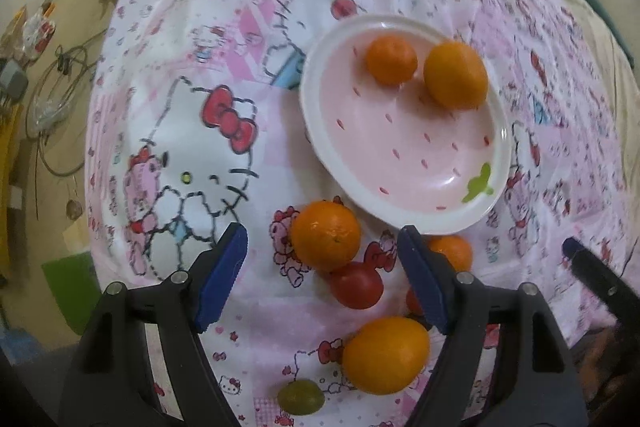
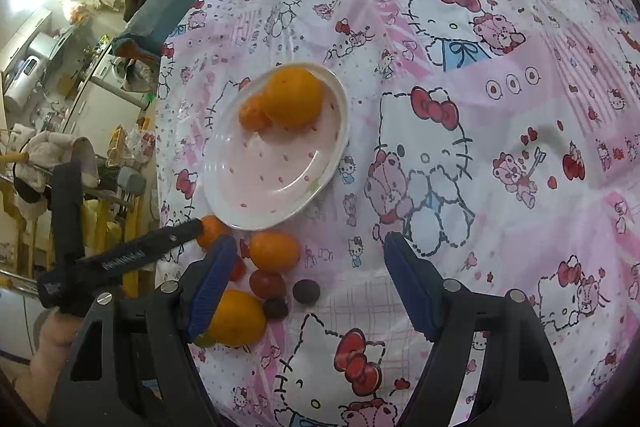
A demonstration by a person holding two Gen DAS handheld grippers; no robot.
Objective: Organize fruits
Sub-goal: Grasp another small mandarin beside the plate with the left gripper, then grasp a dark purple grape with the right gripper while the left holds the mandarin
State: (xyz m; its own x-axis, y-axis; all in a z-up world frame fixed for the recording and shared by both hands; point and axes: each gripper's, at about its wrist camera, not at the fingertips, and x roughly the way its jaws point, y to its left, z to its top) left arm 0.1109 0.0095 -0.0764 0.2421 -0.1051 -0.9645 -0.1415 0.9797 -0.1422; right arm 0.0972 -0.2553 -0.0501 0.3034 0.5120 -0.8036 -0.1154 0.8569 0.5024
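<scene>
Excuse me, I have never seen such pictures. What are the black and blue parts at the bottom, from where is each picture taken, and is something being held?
They are two hand-held grippers, each with a camera looking along its fingers. One picture comes from the left gripper, the other from the right gripper. Both are open and hold nothing. On the patterned cloth stands a pink plate with two orange fruits. Beside the plate lie more orange fruits, a red one and a green one.
</scene>
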